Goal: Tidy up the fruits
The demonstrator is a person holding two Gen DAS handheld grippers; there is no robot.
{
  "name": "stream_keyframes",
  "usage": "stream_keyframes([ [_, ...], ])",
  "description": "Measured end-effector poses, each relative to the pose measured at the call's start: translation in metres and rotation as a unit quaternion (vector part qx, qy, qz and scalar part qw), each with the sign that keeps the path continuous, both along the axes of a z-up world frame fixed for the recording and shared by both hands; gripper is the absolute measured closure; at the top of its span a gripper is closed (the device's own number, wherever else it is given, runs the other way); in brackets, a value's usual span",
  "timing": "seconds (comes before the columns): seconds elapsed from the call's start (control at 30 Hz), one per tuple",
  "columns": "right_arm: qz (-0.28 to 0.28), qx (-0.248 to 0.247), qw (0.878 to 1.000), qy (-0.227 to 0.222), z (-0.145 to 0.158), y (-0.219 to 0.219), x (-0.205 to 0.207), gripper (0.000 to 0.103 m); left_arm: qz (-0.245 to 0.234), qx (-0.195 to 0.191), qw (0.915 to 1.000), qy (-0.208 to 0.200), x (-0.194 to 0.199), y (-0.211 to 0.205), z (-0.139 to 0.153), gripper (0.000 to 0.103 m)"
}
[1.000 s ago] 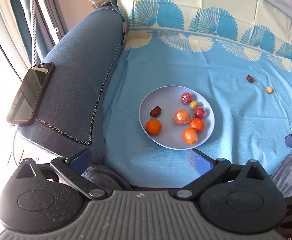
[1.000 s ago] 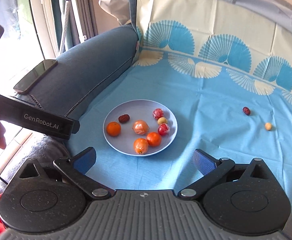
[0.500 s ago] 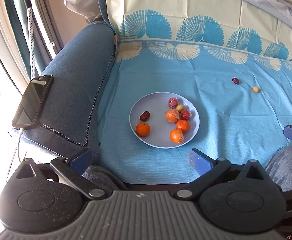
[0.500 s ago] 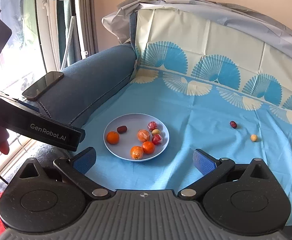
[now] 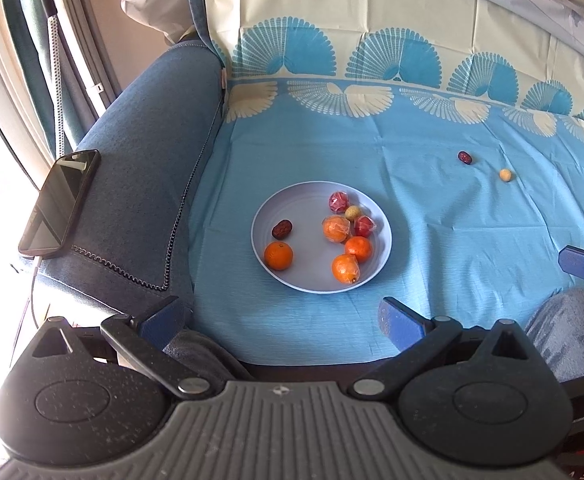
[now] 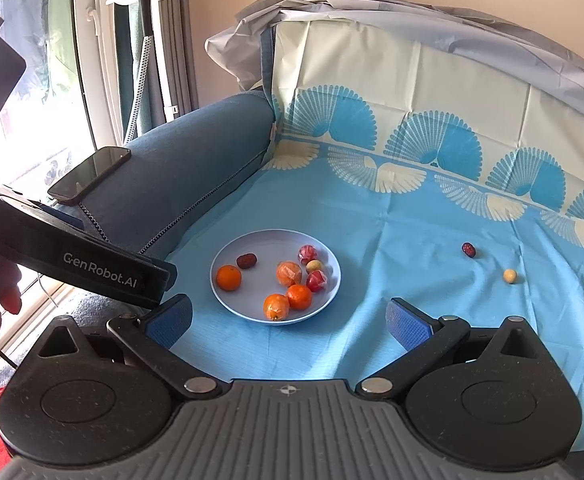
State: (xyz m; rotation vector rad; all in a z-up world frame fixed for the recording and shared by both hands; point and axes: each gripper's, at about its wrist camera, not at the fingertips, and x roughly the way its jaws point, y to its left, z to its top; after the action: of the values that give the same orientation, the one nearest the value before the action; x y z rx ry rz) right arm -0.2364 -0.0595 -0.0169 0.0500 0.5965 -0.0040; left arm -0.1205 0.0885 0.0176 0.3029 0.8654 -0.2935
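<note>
On my far left a phone (image 5: 58, 204) lies on the sofa arm (image 5: 132, 184). My left gripper (image 5: 280, 318) hangs low over the blue cloth (image 5: 432, 208), jaws spread wide and holding nothing. Ahead sits the plate (image 5: 268, 216) with oranges, wrapped fruits and a date. My right gripper (image 6: 290, 320) also gapes wide, empty. Far right, a loose date (image 6: 468, 249) and a small yellow fruit (image 6: 510, 276) lie on the cloth, well apart from the plate.
</note>
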Motion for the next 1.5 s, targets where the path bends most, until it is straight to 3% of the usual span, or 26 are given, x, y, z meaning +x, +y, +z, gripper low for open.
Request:
stream_keyframes([
  [1.2, -0.01, 0.017, 1.0, 0.014, -0.01, -0.005, 0.007, 0.001, -0.002, 0.014, 0.9997, 0.022, 0.01, -0.007, -0.011, 0.0],
  [1.5, -0.064, 0.041, 0.997, 0.013, -0.019, -0.032, 0.008, 0.001, -0.014, 0.034, 0.999, 0.026, 0.022, -0.028, -0.016, 0.0],
])
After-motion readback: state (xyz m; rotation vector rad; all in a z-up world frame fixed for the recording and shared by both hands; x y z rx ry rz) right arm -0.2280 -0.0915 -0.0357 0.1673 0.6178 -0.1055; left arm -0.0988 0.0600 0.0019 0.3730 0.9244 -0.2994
